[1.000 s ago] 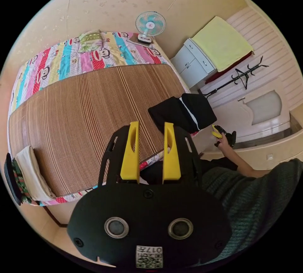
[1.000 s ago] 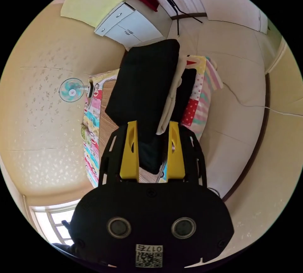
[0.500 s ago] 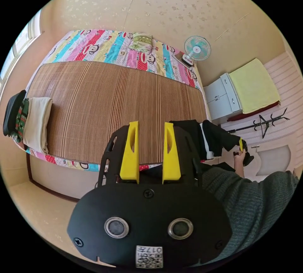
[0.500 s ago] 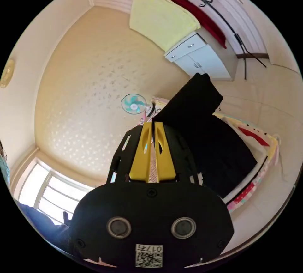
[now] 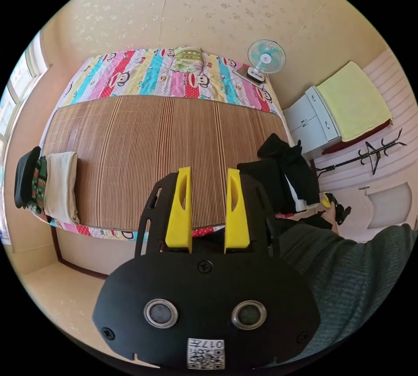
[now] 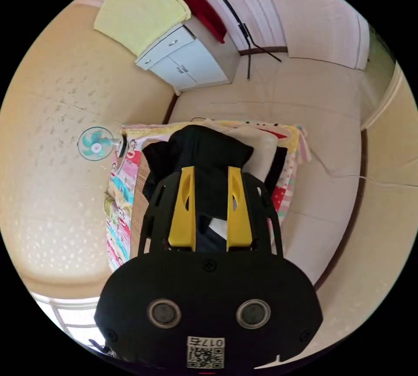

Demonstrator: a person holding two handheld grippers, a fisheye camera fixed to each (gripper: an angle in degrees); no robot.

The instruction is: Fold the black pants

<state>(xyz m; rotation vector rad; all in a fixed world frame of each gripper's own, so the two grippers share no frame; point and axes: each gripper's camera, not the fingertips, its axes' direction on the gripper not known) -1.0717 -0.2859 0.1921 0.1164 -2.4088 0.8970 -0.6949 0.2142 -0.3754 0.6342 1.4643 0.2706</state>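
- The black pants [image 5: 285, 171] lie in a rumpled heap at one corner of the slatted bamboo mat [image 5: 143, 149] that covers most of the bed, the corner nearest the white cabinet [image 5: 311, 121].
- In the right gripper view the black pants [image 6: 204, 158] bunch up on that same corner, on top of a cream-coloured folded cloth [image 6: 261, 152] that sticks out beside them at the mat's edge.
- The right gripper [image 6: 210, 210] hangs over the heap with its yellow jaws spread apart; dark fabric shows in the gap between them, but neither jaw can be seen pressing on it.
- In the left gripper view the right gripper [image 5: 333, 206] appears small, held in the person's hand just off the mat's corner, beside the pants.
- The left gripper [image 5: 208, 210] is held above the near edge of the mat, away from the pants, its yellow jaws parted and nothing between them.
- A grey-green knitted sleeve [image 5: 352, 276] reaches from the picture's edge toward the mat's corner where the pants are.
- At the opposite end of the mat a stack of folded clothes [image 5: 48, 180] sits, a cream piece lying on the mat, with a patterned and a dark one next to it at the bed's edge.
- Beyond the mat a striped cartoon-monkey bedsheet [image 5: 148, 75] shows, with a small floral pillow [image 5: 187, 54] and a teal desk fan [image 5: 265, 58] on it.
- A yellow towel [image 5: 355, 102] covers the top of the white cabinet, and a black coat rack [image 5: 370, 156] stands beside the cabinet, away from the mat.
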